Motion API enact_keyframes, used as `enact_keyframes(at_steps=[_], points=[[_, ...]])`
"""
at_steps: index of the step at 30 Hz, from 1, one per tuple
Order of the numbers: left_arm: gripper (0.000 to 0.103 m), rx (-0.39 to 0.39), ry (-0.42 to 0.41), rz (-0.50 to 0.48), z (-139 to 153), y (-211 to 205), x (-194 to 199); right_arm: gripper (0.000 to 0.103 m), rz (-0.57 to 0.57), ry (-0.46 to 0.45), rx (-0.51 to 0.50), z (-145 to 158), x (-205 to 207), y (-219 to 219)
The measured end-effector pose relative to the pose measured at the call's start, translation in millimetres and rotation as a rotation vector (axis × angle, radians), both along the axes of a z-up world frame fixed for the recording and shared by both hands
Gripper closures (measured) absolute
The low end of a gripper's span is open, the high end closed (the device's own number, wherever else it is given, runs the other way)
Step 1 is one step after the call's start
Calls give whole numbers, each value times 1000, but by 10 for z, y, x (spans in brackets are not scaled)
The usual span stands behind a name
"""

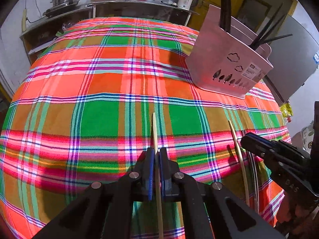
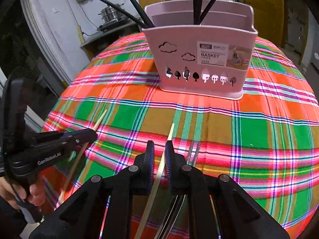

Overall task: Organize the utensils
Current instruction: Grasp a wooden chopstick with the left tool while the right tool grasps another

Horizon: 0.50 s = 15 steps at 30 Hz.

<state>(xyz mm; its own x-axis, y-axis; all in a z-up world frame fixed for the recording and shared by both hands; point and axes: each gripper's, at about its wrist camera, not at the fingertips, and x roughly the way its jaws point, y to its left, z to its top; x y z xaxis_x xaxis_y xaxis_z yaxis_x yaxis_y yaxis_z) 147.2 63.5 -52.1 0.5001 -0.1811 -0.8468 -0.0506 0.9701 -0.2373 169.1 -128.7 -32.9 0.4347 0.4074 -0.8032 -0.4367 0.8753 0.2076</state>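
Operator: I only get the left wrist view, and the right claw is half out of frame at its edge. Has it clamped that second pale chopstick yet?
Observer: Not clamped. In the right wrist view the second chopstick runs between the right claw fingers, with a clear gap on one side.
Operator: Anything else lying under that claw?
Observer: Yes, shiny metal utensil handles lie on the plaid cloth, right beside that chopstick and passing beneath the claw.
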Motion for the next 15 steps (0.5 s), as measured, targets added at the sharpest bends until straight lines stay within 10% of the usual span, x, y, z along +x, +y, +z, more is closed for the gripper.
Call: enact_keyframes(at_steps=[15], points=[[90, 80, 6, -105, -8, -136, 183, 92, -14, 32, -54, -120, 143, 96]])
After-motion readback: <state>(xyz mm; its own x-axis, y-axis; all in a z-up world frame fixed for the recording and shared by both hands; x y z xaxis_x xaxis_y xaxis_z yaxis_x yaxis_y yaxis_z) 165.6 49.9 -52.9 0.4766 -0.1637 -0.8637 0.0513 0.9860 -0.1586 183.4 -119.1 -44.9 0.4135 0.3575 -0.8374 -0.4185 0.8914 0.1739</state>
